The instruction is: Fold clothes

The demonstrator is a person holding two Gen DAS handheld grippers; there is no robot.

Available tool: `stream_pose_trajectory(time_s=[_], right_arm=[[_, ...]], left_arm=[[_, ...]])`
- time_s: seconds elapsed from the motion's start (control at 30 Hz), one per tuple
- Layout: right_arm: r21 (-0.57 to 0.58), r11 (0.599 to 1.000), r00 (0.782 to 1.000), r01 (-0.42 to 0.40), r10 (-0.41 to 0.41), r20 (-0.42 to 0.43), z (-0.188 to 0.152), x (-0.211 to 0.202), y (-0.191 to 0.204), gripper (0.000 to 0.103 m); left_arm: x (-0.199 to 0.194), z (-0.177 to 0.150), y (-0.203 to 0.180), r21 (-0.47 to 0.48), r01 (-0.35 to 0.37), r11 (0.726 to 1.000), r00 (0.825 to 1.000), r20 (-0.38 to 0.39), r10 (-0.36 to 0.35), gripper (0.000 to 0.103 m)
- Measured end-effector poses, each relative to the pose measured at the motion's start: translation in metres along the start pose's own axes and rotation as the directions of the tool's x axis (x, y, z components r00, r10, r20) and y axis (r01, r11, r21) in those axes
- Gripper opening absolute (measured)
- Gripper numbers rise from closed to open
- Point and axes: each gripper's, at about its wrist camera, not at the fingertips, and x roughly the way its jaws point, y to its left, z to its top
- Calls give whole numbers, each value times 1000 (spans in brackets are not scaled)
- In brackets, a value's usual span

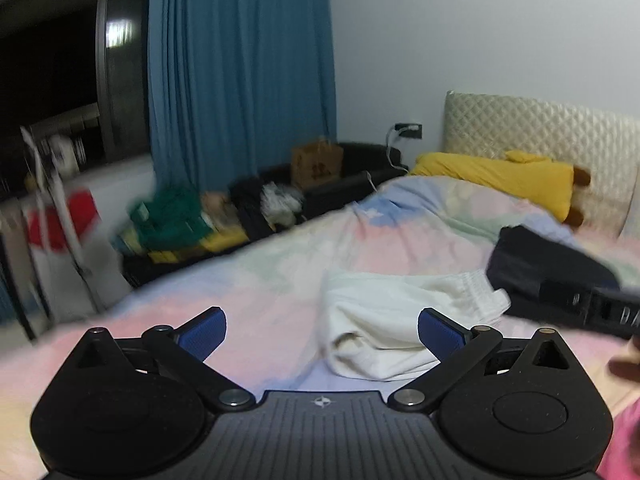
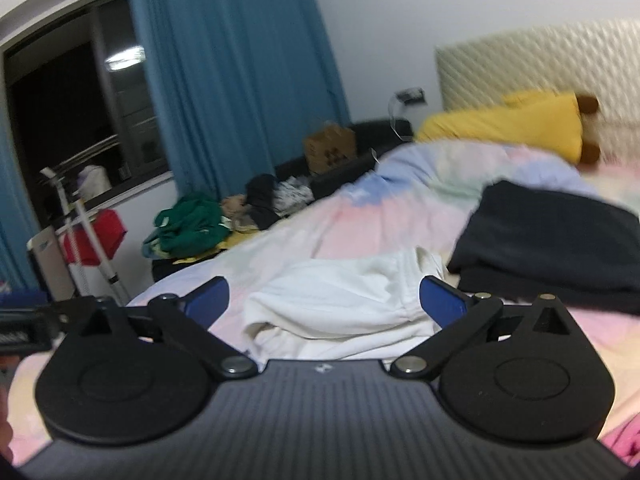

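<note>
A folded white garment (image 1: 396, 320) lies on the pastel bedspread (image 1: 280, 272), just ahead of my left gripper (image 1: 322, 334), which is open and empty. In the right wrist view the same white garment (image 2: 344, 300) lies between the open fingers of my right gripper (image 2: 324, 300), which holds nothing. A folded dark navy garment (image 2: 552, 248) lies to the right of the white one; it also shows in the left wrist view (image 1: 540, 260). The right gripper's body (image 1: 592, 304) shows at the right edge of the left view.
A yellow pillow (image 1: 500, 176) and a quilted headboard (image 1: 560, 136) stand at the bed's far end. A dark bench with a green pile of clothes (image 2: 188, 224) and a cardboard box (image 2: 330, 148) runs along the bed's left side. A blue curtain (image 1: 240, 72) hangs behind.
</note>
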Motion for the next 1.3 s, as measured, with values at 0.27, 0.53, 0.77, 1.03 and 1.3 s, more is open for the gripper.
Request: stream_pose_trajectory(time_s=[0.27,0.53,0.77,1.03,1.3], right_arm=[[-85,996,999,-26,28,22,-26,-36,30,103],[-114,993,1000,-11,11,0,-52,-24,40,103],[-135,991,1000,9,-12,-22,-62,-10,42,103],[-93,995,999,44,-46,-24,-74,-2,33,103],[-176,980,995,91,-96,-18,-80,7,48,103]], left_arm=[[-56,-39,-6,-49,12,999,999,39,-10,103],[-54,-65,6,-88,-23,996,1000,18,25,103],[-33,-80,13,-105,-20,994,1000,-9,20,103],[-19,-96,23,-134,-25,991,998,-52,18,103],[-17,-98,35,-173,-26,985,998,-54,17,103]])
